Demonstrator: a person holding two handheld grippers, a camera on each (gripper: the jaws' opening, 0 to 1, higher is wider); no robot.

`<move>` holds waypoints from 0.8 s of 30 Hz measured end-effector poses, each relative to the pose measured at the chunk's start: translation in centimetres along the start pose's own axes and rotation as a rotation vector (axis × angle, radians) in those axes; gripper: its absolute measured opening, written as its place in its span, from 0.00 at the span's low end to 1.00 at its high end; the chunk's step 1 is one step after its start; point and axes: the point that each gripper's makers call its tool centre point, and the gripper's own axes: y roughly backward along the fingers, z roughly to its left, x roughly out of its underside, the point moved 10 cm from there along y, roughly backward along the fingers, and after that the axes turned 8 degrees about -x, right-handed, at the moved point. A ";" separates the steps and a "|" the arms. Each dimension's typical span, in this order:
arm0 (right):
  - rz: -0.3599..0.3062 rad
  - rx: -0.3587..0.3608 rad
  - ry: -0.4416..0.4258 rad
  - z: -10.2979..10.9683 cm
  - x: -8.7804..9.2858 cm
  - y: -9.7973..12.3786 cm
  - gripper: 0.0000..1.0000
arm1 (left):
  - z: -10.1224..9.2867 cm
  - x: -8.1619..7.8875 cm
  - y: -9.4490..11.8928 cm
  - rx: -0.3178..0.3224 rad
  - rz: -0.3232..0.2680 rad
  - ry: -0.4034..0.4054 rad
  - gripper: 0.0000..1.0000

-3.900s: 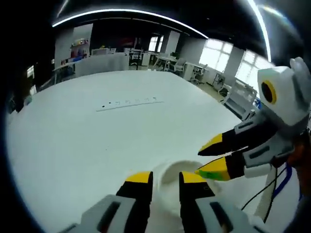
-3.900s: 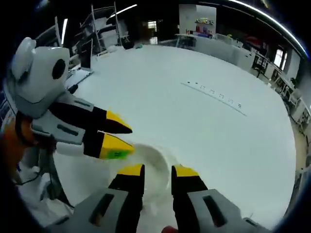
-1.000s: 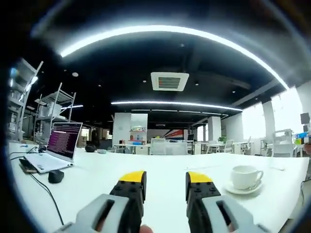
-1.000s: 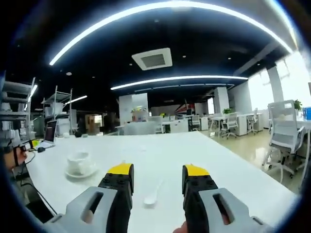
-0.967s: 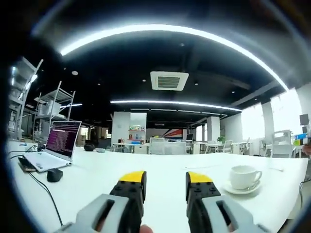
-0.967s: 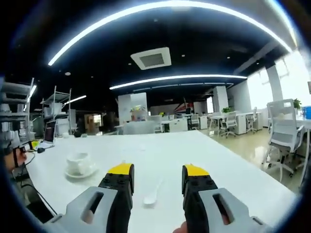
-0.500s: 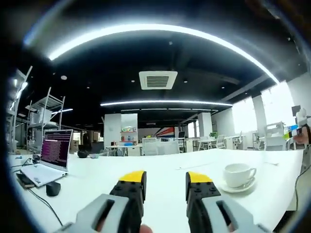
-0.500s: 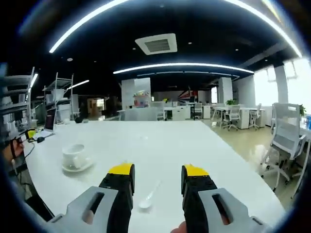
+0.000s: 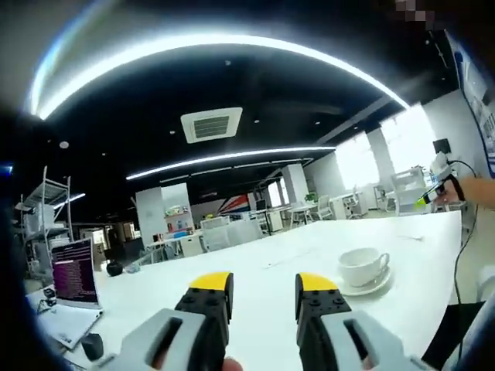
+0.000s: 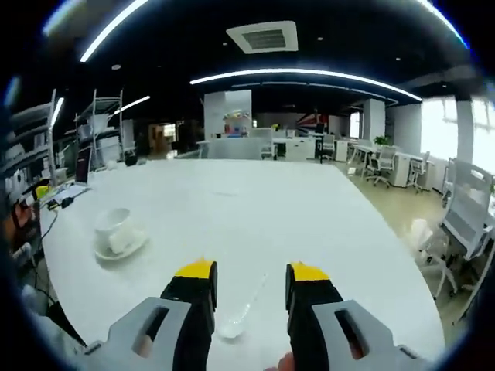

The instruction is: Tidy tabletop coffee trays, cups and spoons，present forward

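A white coffee cup (image 9: 360, 265) stands on its white saucer (image 9: 364, 287) on the white table (image 9: 263, 270), right of my left gripper (image 9: 260, 283), which is open with nothing between its jaws. In the right gripper view the same cup (image 10: 114, 225) and saucer (image 10: 121, 246) sit at the left of the table (image 10: 255, 209). A white spoon (image 10: 234, 320) lies on the table just ahead of my right gripper (image 10: 244, 270), between its open jaws. The other gripper (image 9: 439, 185) shows far off at the right, held by a hand.
An open laptop (image 9: 71, 280) with a mouse (image 9: 92, 344) and cables sits at the table's left end. Office chairs (image 10: 455, 224) stand beyond the table's right edge. More desks and shelving fill the room behind.
Both views have tilted and moved. The right gripper has come down closer over the spoon. The cup, saucer and spoon themselves stay where they were.
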 end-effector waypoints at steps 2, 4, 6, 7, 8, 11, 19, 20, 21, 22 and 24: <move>0.040 -0.012 -0.010 -0.2 0.2 -0.9 0.34 | -0.2 -0.3 0.0 0.010 0.000 -0.017 0.33; 0.073 -0.011 -0.003 -0.4 0.4 -1.7 0.34 | -0.3 -0.6 0.1 0.039 0.000 -0.032 0.33; 0.125 -0.010 -0.002 -0.5 0.6 -2.4 0.32 | -0.4 -0.9 0.2 0.059 0.001 -0.028 0.33; 0.128 -0.012 0.003 -0.5 0.6 -2.7 0.32 | -0.4 -0.9 0.3 0.064 0.002 -0.026 0.33; 0.136 -0.013 0.007 -0.6 0.6 -3.1 0.32 | -0.3 -1.0 0.3 0.067 0.002 -0.030 0.33; 0.177 -0.025 0.025 -0.6 0.8 -4.2 0.31 | -0.4 -1.1 0.6 0.075 0.005 -0.033 0.33; 0.269 -0.025 -0.006 -0.9 2.0 -6.2 0.30 | -0.7 -1.3 1.3 0.084 0.008 -0.077 0.33; 0.279 -0.024 -0.007 -1.0 2.2 -6.5 0.29 | -0.8 -1.4 1.3 0.084 0.007 -0.075 0.33; 0.281 -0.023 -0.002 -0.9 2.3 -6.7 0.29 | -0.8 -1.5 1.4 0.087 0.003 -0.072 0.33; 0.292 -0.020 -0.004 -1.0 2.4 -6.9 0.29 | -0.8 -1.6 1.4 0.088 0.002 -0.074 0.33; 0.311 -0.020 -0.009 -1.0 2.6 -7.2 0.28 | -0.7 -1.6 1.5 0.086 0.001 -0.074 0.33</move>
